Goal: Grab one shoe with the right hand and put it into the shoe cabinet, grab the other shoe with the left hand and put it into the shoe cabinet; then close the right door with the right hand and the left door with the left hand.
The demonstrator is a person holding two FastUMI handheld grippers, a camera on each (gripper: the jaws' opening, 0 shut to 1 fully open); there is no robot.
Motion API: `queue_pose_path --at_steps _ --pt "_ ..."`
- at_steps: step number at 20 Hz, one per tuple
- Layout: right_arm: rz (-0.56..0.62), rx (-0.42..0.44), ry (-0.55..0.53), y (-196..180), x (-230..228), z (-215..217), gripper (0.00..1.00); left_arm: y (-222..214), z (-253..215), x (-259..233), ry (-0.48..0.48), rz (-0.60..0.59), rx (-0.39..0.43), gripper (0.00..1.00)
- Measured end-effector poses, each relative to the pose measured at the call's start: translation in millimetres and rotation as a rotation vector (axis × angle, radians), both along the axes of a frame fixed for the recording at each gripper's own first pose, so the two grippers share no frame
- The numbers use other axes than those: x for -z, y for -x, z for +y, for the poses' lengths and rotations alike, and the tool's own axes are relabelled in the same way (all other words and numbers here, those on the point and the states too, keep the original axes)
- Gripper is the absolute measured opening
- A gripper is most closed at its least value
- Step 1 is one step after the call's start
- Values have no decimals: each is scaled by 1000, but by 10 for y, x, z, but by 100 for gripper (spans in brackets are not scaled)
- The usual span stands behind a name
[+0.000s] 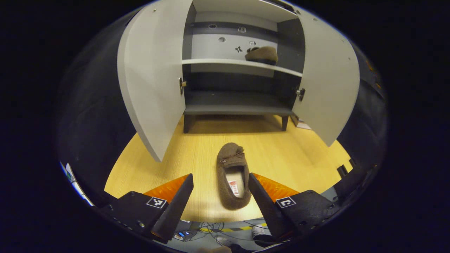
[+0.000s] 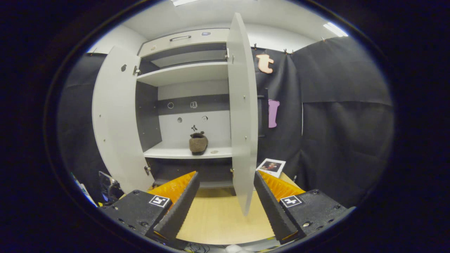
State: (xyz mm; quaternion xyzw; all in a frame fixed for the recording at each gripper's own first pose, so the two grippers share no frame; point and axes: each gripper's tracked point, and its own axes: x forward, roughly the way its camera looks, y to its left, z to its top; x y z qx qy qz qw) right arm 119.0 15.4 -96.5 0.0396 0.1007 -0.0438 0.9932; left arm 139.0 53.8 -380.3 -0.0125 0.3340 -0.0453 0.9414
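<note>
A brown fuzzy slipper (image 1: 232, 177) lies on the wooden table (image 1: 288, 154), toe toward the cabinet. My left gripper (image 1: 220, 188) hangs open over its heel end, one finger on each side, not touching as far as I can tell. The other slipper (image 1: 262, 54) rests on the white middle shelf (image 1: 242, 64) of the shoe cabinet, toward the right; it is also in the right gripper view (image 2: 198, 142). Both cabinet doors stand open: left door (image 1: 151, 80), right door (image 1: 328, 80). My right gripper (image 2: 225, 191) is open and empty, facing the edge of the right door (image 2: 242, 116).
A dark lower shelf (image 1: 235, 105) sits beneath the white one. A card with a picture (image 2: 271, 166) lies on the table right of the cabinet. Cables and small items (image 1: 218, 230) lie on the floor below the table's front edge.
</note>
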Motion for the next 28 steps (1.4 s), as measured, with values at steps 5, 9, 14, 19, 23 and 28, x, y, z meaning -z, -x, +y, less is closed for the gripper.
queue_pose_path --at_steps 5,9,14,19,23,28 --pt "55 22 0 -67 155 -161 99 -361 28 564 -24 83 -14 97" --pt "76 46 11 -74 188 -248 99 -663 -3 816 -53 64 5 97" --pt "84 47 26 -109 172 -251 99 -1052 -101 996 -45 52 24 96" --pt "86 34 28 -182 163 -242 99 -1131 -333 1082 -6 87 58 49" --pt "75 14 23 -226 116 -213 99 -1196 -148 1011 -80 81 16 5" --pt "42 -30 21 -251 -21 -123 99 -1165 -46 428 -79 22 -35 0"
